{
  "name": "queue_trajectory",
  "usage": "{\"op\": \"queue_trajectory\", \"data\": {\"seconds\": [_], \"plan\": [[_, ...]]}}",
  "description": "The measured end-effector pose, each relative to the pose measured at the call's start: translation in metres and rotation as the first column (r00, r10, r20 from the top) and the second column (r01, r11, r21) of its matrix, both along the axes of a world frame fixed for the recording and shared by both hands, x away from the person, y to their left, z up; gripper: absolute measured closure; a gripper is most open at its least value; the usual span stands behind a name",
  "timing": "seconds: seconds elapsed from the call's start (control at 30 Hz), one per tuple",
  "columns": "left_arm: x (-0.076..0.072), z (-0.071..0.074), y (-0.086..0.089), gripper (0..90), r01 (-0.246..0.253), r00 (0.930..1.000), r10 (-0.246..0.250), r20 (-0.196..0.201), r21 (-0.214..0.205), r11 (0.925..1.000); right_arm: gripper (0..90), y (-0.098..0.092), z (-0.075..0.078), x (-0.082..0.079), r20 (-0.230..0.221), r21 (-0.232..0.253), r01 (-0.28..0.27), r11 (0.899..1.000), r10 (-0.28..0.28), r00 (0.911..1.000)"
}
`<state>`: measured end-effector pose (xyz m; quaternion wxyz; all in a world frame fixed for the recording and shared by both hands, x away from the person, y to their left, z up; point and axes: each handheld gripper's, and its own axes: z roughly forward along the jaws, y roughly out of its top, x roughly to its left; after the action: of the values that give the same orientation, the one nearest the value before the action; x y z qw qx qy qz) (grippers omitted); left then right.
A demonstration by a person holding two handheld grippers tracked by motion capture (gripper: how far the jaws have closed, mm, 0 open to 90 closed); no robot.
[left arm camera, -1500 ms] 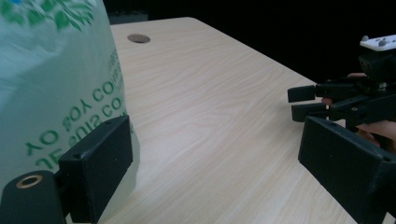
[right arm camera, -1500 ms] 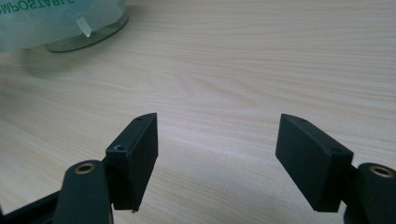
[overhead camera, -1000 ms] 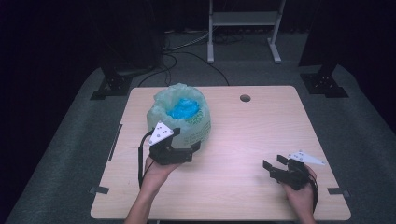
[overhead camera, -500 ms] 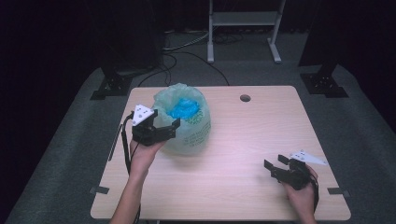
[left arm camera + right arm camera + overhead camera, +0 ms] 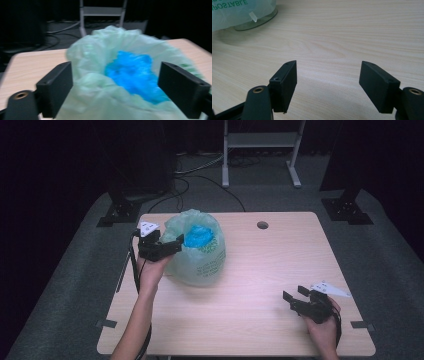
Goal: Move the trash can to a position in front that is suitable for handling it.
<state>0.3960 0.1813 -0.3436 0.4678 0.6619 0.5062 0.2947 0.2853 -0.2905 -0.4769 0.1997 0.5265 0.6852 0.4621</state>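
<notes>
Two grippers, both spread: your left gripper (image 5: 115, 90) straddles the green bag's (image 5: 100, 100) near rim, blurred blue contents (image 5: 132, 72) ahead; your right gripper (image 5: 328, 85) has bare table (image 5: 342, 37) between jaws, bag cropped far-left.

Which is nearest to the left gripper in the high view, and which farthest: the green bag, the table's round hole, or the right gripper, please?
1. Green bag: right at the left gripper.
2. Round hole: far edge, to the right.
3. Right gripper: near right corner.
</notes>
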Motion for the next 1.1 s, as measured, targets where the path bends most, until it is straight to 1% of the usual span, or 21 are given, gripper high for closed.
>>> {"op": "queue_trajectory", "data": {"seconds": [0.03, 0.1, 0.13, 0.17, 0.23, 0.3, 0.33, 0.37, 0.4, 0.43, 0.5, 0.57, 0.6, 0.63, 0.7, 0.8, 0.83, 1.0, 1.03, 1.07, 1.1], "plan": [[0.002, -0.002, 0.001, 12.7, -0.009, 0.9999, 0.009, -0.007, -0.009, 0.9999, 29.9, 0.0, 0.0, 0.0, -0.001, 0.002, 0.0, 1.0, 0.0, 1.0], [0.006, -0.005, 0.003, 14.0, -0.028, 0.9994, 0.028, -0.021, -0.004, 0.9996, 29.9, 0.0, 0.0, 0.0, -0.002, 0.002, 0.0, 1.0, 0.0, 1.0], [0.006, -0.005, 0.003, 14.5, -0.028, 0.9994, 0.028, -0.021, -0.004, 0.9996, 29.9, 0.0, -0.001, 0.0, -0.004, 0.003, -0.001, 1.0, 0.001, 1.0], [0.01, -0.009, 0.005, 14.7, -0.038, 0.9982, 0.038, -0.046, -0.009, 0.9992, 29.9, 0.0, -0.001, 0.0, -0.005, 0.003, -0.002, 1.0, 0.002, 1.0], [0.012, -0.014, 0.006, 21.6, -0.038, 0.997, 0.037, -0.067, -0.007, 0.9993, 29.9, 0.002, -0.001, 0.0, -0.009, -0.002, -0.009, 1.0, 0.009, 0.9999], [0.015, -0.02, 0.007, 21.8, -0.035, 0.9955, 0.033, -0.088, -0.015, 0.9993, 30.0, 0.003, -0.001, 0.0, -0.01, -0.008, -0.014, 1.0, 0.014, 0.9999], [0.015, -0.02, 0.007, 23.6, -0.035, 0.9955, 0.033, -0.088, -0.015, 0.9993, 30.2, 0.004, -0.002, 0.0, -0.012, -0.011, -0.016, 1.0, 0.016, 0.9998], [0.016, -0.023, 0.008, 24.3, -0.022, 0.9957, 0.018, -0.091, -0.043, 0.9988, 30.2, 0.004, -0.002, 0.0, -0.014, -0.012, -0.018, 1.0, 0.018, 0.9998], [0.016, -0.023, 0.009, 26.0, -0.011, 0.9955, 0.006, -0.094, -0.053, 0.9985, 30.2, 0.005, -0.002, 0.0, -0.014, -0.013, -0.02, 1.0, 0.02, 0.9997], [0.016, -0.023, 0.008, 29.0, -0.004, 0.996, -0.001, -0.089, -0.051, 0.9987, 30.2, 0.005, -0.003, 0.0, -0.016, -0.014, -0.02, 1.0, 0.02, 0.9997], [0.017, -0.022, 0.007, 31.5, 0.02, 0.9958, -0.023, -0.089, -0.041, 0.9989, 30.2, 0.005, -0.003, 0.0, -0.017, -0.015, -0.021, 1.0, 0.02, 0.9996], [0.018, -0.023, 0.007, 33.0, 0.044, 0.9945, -0.048, -0.093, -0.053, 0.9976, 30.6, 0.006, -0.003, 0.0, -0.011, -0.025, -0.017, 1.0, 0.017, 0.9998], [0.018, -0.023, 0.007, 34.1, 0.044, 0.9945, -0.048, -0.093, -0.053, 0.9976, 30.6, 0.006, -0.002, -0.001, -0.007, -0.026, -0.017, 1.0, 0.017, 0.9998], [0.018, -0.024, 0.006, 35.3, 0.06, 0.9936, -0.065, -0.093, -0.058, 0.9965, 30.6, 0.007, -0.002, -0.001, -0.002, -0.028, -0.017, 0.999, 0.017, 0.9999], [0.017, -0.024, 0.004, 37.0, 0.076, 0.9922, -0.082, -0.094, -0.061, 0.9952, 30.6, 0.007, -0.001, -0.002, 0.002, -0.033, -0.014, 0.999, 0.014, 0.9999], [0.015, -0.024, 0.002, 36.4, 0.076, 0.9925, -0.081, -0.092, -0.057, 0.9955, 30.6, 0.007, -0.002, -0.002, 0.001, -0.028, -0.011, 1.0, 0.011, 0.9999], [0.013, -0.025, 0.002, 36.2, 0.082, 0.9922, -0.088, -0.088, -0.066, 0.9944, 30.6, 0.006, -0.003, -0.002, 0.0, -0.027, -0.009, 1.0, 0.009, 1.0], [0.007, -0.025, 0.003, 36.2, 0.103, 0.9906, -0.109, -0.082, -0.07, 0.9922, 30.6, 0.005, -0.004, -0.001, -0.006, -0.027, 0.001, 1.0, -0.001, 1.0], [0.003, -0.026, 0.004, 36.1, 0.118, 0.989, -0.124, -0.08, -0.077, 0.99, 30.6, 0.005, -0.004, -0.001, -0.004, -0.03, 0.004, 1.0, -0.004, 1.0], [0.001, -0.027, 0.004, 35.7, 0.123, 0.9887, -0.129, -0.076, -0.086, 0.9887, 30.6, 0.005, -0.003, -0.001, -0.003, -0.03, 0.005, 1.0, -0.006, 1.0], [-0.001, -0.028, 0.004, 35.5, 0.127, 0.9886, -0.134, -0.069, -0.093, 0.9875, 30.6, 0.005, -0.003, -0.002, -0.002, -0.019, 0.007, 1.0, -0.007, 1.0]]}}
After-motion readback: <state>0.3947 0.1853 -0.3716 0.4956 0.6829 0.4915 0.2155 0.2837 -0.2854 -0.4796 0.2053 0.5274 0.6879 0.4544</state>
